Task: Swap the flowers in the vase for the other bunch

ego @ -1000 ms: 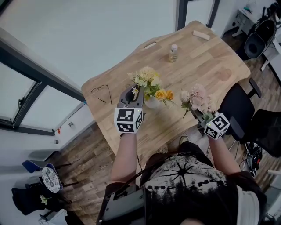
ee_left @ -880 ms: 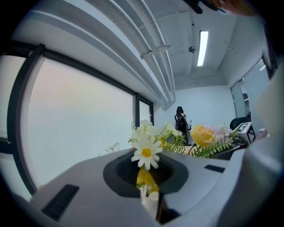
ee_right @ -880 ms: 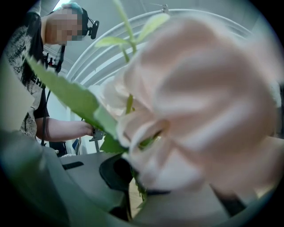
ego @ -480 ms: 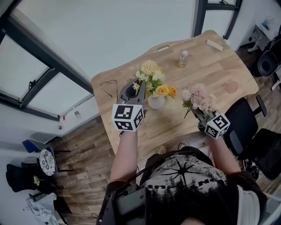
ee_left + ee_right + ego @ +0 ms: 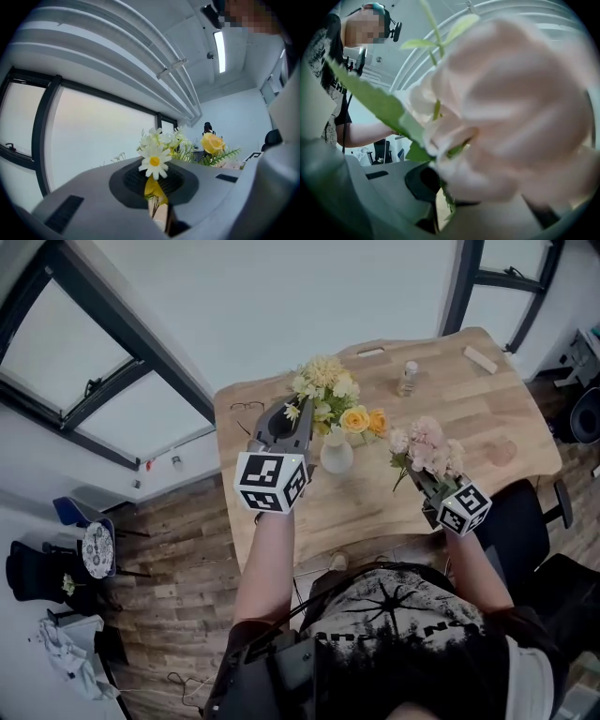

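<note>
No legible text, label, brand or number observed; lettering on the person's shirt (image 5: 394, 615) cannot be read.

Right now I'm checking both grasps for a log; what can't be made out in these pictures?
Vase mouth, head view: the yellow bunch covers it, so whether stems sit inside is unclear.
Right gripper, own view: blurred pink bunch blossoms fill the frame; stems barely show between the jaws.
Vase, left gripper view: unseen; the gripper's body fills the lower frame.
Bottle label, head view: too small.
</note>
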Motion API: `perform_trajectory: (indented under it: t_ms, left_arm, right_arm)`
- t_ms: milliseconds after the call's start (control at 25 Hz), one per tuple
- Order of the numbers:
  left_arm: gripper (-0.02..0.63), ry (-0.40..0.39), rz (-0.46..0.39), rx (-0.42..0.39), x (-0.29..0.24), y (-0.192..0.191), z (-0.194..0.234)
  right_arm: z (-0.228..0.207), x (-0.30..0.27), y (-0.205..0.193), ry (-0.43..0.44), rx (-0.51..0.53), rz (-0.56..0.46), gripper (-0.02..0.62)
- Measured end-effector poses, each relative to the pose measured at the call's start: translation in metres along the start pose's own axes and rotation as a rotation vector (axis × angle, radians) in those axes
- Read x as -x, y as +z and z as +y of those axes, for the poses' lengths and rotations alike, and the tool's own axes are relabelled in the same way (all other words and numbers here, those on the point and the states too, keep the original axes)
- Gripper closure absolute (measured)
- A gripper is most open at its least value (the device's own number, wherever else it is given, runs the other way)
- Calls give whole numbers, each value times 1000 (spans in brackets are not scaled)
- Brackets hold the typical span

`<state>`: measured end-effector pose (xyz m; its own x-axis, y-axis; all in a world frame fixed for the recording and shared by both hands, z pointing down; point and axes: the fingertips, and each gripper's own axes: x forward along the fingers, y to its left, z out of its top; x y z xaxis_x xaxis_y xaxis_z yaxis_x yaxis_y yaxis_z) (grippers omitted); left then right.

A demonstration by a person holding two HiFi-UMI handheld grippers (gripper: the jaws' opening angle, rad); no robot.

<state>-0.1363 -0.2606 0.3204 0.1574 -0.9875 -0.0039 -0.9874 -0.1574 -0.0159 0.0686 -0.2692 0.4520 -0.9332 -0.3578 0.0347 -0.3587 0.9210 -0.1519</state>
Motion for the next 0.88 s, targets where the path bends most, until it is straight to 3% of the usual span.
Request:
perform_trajectory:
  t_ms: [520, 880]
  left_arm:
    - [566, 142, -64, -22, 30, 33, 2]
    - [566, 234, -29, -5, 59, 16, 16]
  right_arm:
    - [-3, -3, 3, 120, -5, -8, 560]
    - [6, -17, 2, 189, -23, -14, 560]
